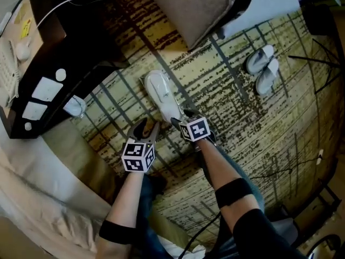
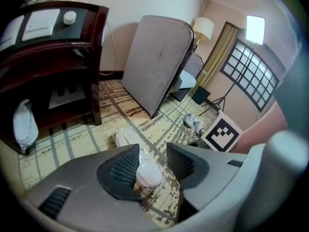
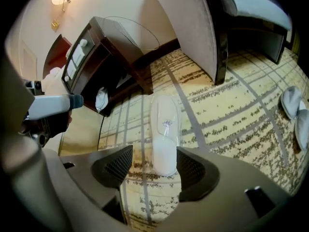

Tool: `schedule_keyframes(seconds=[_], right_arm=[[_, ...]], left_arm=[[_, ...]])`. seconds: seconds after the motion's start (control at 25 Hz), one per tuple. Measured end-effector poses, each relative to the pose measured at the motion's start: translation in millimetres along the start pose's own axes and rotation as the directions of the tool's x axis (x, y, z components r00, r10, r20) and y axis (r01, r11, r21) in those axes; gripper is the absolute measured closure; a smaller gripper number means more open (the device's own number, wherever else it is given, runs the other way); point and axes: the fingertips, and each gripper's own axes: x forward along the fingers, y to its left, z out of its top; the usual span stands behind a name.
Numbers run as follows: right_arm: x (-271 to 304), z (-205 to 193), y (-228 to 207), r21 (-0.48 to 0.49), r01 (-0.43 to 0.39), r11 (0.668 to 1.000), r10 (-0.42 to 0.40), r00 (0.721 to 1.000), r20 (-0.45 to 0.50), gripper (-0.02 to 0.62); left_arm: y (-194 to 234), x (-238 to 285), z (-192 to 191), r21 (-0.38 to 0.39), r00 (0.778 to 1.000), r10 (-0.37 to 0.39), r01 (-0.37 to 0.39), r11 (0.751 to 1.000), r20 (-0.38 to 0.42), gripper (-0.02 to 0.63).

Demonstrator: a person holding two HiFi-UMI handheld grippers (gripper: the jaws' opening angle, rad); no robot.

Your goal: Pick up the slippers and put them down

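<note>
Both tools are down at the near end of the slippers. Left tool (image 2: 150,164) has its jaws partly spread with the white toe showing between them, and I don't think it's pinching. Right tool (image 3: 150,170) is spread wide, nothing gripped.

Big stuff first: patterned carpet (image 1: 253,128), a padded board (image 1: 194,7) standing on edge, and a dark wooden nightstand (image 1: 48,53). The white slippers (image 1: 160,93) lie flat on the carpet, in what looks like clear wrap. A second pair (image 1: 262,66) lies well apart.

My worry: that film looks slick, so a jaw could catch only wrap and it slides out. The left's narrower gap could also just shove it along.
</note>
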Motion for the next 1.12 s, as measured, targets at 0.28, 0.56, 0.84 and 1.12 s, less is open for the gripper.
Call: schedule_keyframes(seconds=[0.28,0.56,0.84,1.12], right_arm=[[60.5,-21.6,-25.7,0.030,-0.024,0.999,0.024,1.000,0.003,0.285],[100.1,-26.8,-47.9,0.027,-0.043,0.999,0.043,0.999,0.027,0.282],[129.3,-27.2,-47.5,0.104,-0.149,0.983,0.144,0.988,0.060,0.297],[129.2,-18.2,-32.9,0.161,-0.275,0.948,0.253,0.956,0.147,0.460]], left_arm=[[14.7,61.5,-25.8,0.043,1.000,-0.003,0.003,0.999,0.003,0.490],[22.1,106.1,-43.4,0.097,1.000,-0.015,0.013,0.995,0.018,0.606],[31.0,136.7,-64.6,0.080,1.000,-0.025,0.024,0.997,0.016,0.606],[37.9,136.9,-76.6,0.076,0.999,-0.034,0.033,0.997,0.014,0.606]])
